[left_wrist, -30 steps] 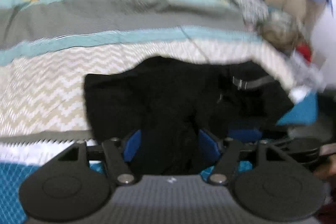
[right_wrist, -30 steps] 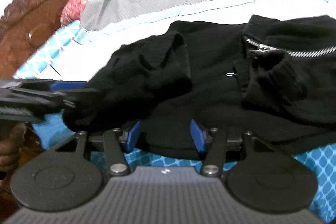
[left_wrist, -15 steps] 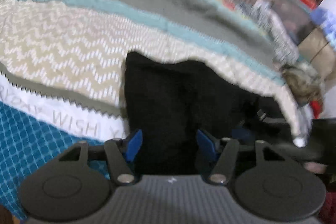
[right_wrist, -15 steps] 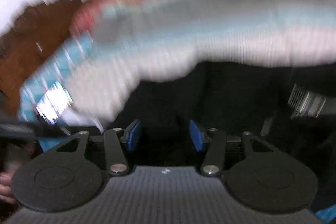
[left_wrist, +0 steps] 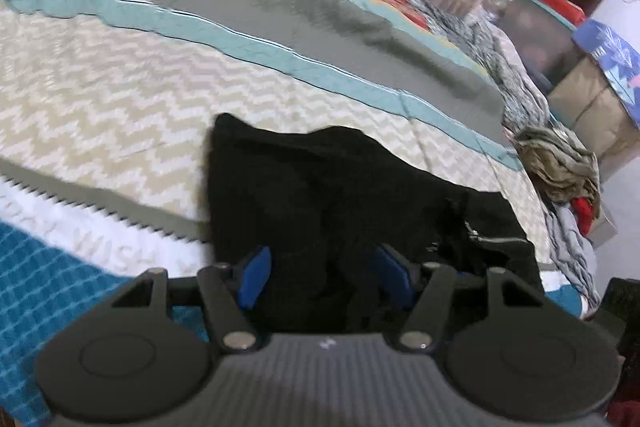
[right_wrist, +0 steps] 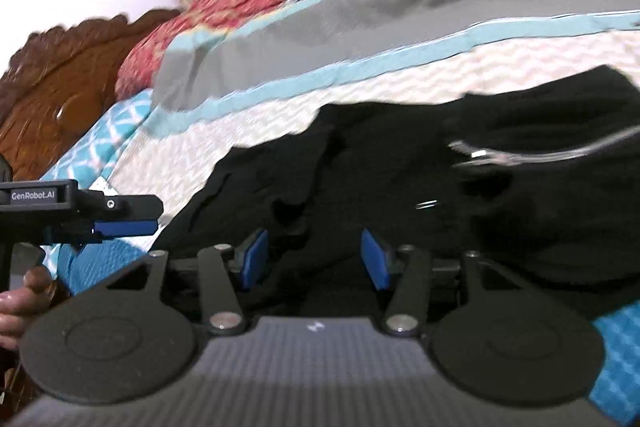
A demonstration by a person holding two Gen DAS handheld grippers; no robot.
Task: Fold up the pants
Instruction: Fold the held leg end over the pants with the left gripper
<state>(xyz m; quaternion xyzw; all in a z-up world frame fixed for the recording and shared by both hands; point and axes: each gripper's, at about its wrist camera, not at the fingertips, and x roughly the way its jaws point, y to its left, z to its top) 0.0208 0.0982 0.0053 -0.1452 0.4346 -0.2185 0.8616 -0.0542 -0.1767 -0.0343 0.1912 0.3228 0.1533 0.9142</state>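
Observation:
Black pants (left_wrist: 340, 207) lie crumpled on a patterned bed quilt (left_wrist: 120, 87). Their silver zipper (left_wrist: 496, 239) points to the right. My left gripper (left_wrist: 324, 279) hovers low over the near edge, its blue pads apart with black cloth showing between and under them. In the right wrist view the pants (right_wrist: 400, 167) fill the middle, with the zipper (right_wrist: 520, 155) at right. My right gripper (right_wrist: 314, 259) stands open over the near hem, its pads pressing on nothing. The left gripper (right_wrist: 132, 223) reaches in from the left, its tip just short of the cloth edge.
A carved wooden headboard (right_wrist: 60, 87) stands at far left. A person's hand (right_wrist: 24, 295) holds the left tool. At the quilt's right end lie a heap of clothes (left_wrist: 560, 163) and boxes (left_wrist: 580, 87). A curtain hangs behind the bed.
The left gripper rolled, so the quilt now slants in its view, and its pads stand a little closer together. The right gripper swung sharply and settled again over the pants' near edge.

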